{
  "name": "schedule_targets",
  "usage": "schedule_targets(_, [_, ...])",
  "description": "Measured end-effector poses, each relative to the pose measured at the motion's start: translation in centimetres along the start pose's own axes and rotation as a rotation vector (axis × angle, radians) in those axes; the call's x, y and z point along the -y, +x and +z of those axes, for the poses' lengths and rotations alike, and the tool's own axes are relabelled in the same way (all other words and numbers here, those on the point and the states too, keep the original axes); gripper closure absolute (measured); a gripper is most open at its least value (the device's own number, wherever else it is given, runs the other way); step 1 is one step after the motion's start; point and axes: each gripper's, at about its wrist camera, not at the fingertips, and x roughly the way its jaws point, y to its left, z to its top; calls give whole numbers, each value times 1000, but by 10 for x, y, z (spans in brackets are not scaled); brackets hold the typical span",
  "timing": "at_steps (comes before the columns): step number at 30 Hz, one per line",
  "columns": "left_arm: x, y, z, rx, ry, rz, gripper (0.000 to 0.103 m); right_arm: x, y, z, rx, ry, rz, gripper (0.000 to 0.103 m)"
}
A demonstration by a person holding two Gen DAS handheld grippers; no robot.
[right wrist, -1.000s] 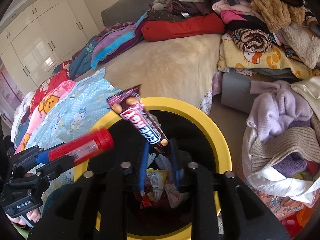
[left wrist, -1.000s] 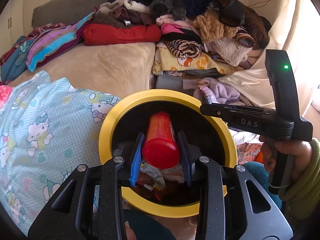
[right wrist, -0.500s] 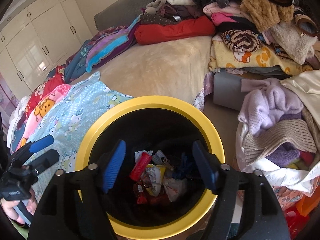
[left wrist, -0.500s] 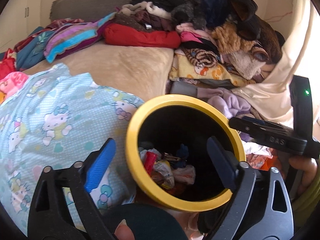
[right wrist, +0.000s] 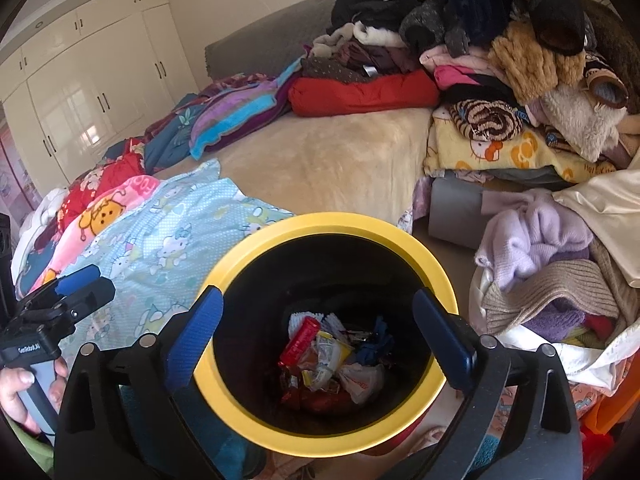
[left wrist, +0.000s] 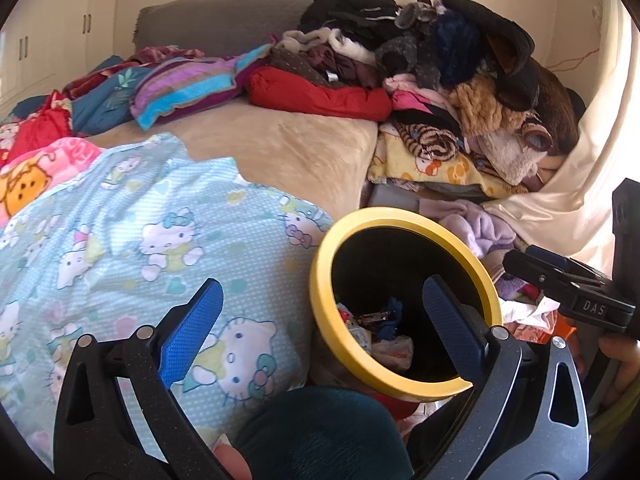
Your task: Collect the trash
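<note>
Presently the right gripper point(right wrist: 316, 336) has its blue-padded fingers point(right wrist: 195, 334) spread wide and holding nothing; between the two fingers lies the mouth of the yellow-rimmed bin point(right wrist: 256, 236). Directly ahead of the finger gap, at the bin's bottom, the trash point(right wrist: 332, 364) rests in a heap: a red tube point(right wrist: 300, 340), crumpled wrappers and a scrap of dark blue material.

The left gripper point(left wrist: 320, 336) is likewise wide apart and empty. Its right-hand finger point(left wrist: 450, 330) hangs over the bin's opening, while its left-hand finger point(left wrist: 190, 336) stands over the pale blue cartoon-cat quilt point(left wrist: 120, 240), outside the rim. Some of the trash shows just inside the rim from this view, between the fingers.

Beyond both finger pairs, a beige bed cover point(right wrist: 340, 160) stretches away, with a red folded garment point(right wrist: 360, 94) at its far end. To the right of the fingers, a tall pile of clothes and plush items point(right wrist: 520, 52) rises, and a lilac knit point(right wrist: 532, 236) lies just beside the bin. Far left of the right gripper's fingers stand cream wardrobe doors point(right wrist: 80, 92).
</note>
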Motion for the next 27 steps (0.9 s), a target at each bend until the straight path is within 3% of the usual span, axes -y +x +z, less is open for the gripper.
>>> schedule_targets(14, [-22, -42, -15, 104, -20, 105, 11, -36, -20, -19, 123, -19, -35, 6])
schedule_targets(27, [-30, -84, -45, 271, -36, 186, 11, -72, -57, -51, 445, -93, -138, 6])
